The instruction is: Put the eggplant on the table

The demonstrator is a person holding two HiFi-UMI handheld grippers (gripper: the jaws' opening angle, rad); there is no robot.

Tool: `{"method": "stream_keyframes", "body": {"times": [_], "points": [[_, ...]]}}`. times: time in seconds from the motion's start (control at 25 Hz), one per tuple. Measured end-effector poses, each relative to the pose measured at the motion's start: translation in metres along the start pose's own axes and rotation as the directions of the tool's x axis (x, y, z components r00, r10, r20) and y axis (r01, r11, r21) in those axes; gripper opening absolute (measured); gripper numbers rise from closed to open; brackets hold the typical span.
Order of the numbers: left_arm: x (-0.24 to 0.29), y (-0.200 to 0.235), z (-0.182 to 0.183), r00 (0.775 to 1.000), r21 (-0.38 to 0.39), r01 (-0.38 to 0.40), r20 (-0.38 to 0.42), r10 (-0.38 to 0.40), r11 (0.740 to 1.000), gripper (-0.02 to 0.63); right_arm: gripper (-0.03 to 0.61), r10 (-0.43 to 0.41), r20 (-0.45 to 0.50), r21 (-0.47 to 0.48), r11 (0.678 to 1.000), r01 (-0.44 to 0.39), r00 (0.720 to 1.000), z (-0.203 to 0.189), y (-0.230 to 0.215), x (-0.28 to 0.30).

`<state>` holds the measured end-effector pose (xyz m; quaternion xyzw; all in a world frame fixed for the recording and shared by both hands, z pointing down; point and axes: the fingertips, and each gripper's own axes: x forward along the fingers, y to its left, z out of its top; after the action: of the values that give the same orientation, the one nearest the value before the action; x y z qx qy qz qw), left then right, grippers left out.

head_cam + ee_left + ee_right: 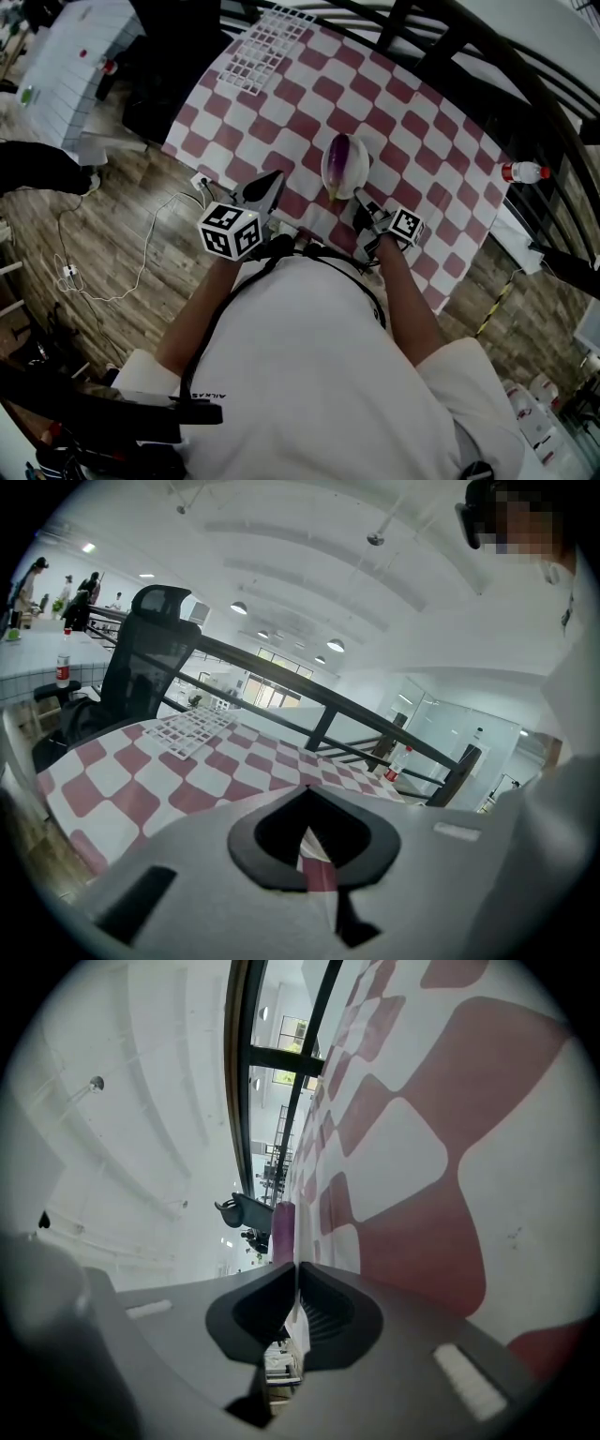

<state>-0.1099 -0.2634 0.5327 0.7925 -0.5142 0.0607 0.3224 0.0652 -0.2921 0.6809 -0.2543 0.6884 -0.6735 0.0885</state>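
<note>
Red-and-white checkered desk (441, 141) across 12 o'clock of the head view. White grid rack (267, 47) on it at 11 o'clock. Eggplant (344, 164) lying on the desk near centre. Right gripper (360, 195) just beside the eggplant at its 5 o'clock, jaws pressed together, empty. Left gripper (272, 183) at its 8 o'clock, jaws also together, empty.

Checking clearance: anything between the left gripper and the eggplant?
Nothing. In the head view, only bare checkered tablecloth separates the left gripper from the eggplant.

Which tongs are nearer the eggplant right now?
Right. The right tongs are shut, just short of the eggplant's near end. The left tongs, also shut, hover farther off to its left.
</note>
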Motion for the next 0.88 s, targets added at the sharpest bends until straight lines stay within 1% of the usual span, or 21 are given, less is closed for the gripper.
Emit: {"method": "stream_keyframes", "body": {"times": [0.44,0.68,0.88], "points": [[-0.004,0.004,0.001,1.000,0.003,-0.021,0.000,0.021,1.000,0.000,0.023,-0.066,-0.036,0.021,0.998,0.067,0.997,-0.006,-0.015,0.010],[-0.006,0.009,0.004,1.000,0.003,-0.019,0.003,0.019,1.000,0.000,0.021,-0.102,-0.036,0.023,0.994,0.103,0.994,-0.007,-0.020,0.012],[-0.006,0.012,0.005,1.000,0.004,-0.009,-0.001,0.009,1.000,0.000,0.018,-0.155,-0.032,0.026,0.988,0.155,0.987,-0.008,-0.026,0.012]]}}
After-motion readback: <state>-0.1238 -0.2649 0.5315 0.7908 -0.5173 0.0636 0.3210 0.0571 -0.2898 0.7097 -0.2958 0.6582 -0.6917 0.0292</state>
